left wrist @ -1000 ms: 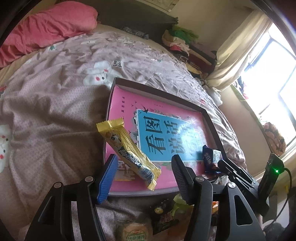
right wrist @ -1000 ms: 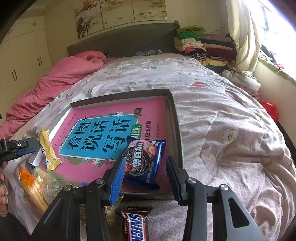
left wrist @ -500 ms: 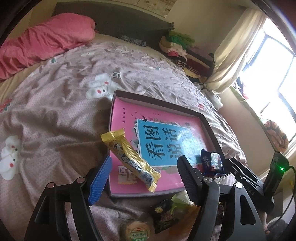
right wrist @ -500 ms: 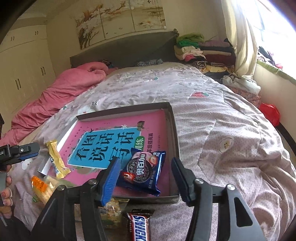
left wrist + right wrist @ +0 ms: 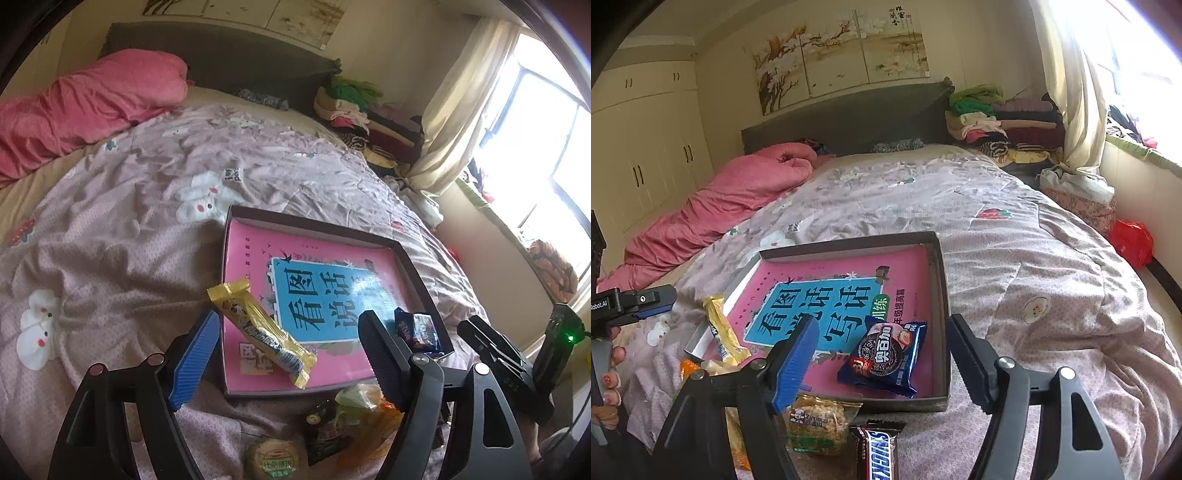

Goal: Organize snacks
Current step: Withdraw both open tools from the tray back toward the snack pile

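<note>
A shallow dark box (image 5: 417,273) (image 5: 943,295) lined with a pink book lies on the bed. A yellow wafer bar (image 5: 260,330) (image 5: 724,334) lies across its near left corner. A blue Oreo pack (image 5: 884,354) (image 5: 419,330) lies in its near right corner. My left gripper (image 5: 288,356) is open and empty, held above the wafer bar. My right gripper (image 5: 882,360) is open and empty, held above the Oreo pack. Loose snacks lie in front of the box: a Snickers bar (image 5: 877,452), a rice cracker pack (image 5: 816,424), a round green-label pack (image 5: 277,459) and orange packs (image 5: 365,410).
The bed has a lilac patterned quilt (image 5: 1015,258) and a pink duvet (image 5: 85,107) at the far left. Folded clothes (image 5: 997,125) are stacked by the headboard. A curtain and window are on the right. A red bag (image 5: 1132,243) sits beside the bed.
Both grippers have drawn back and up from the box, jaws wider apart. The wafer bar and the Oreo pack stay lying in the box.
</note>
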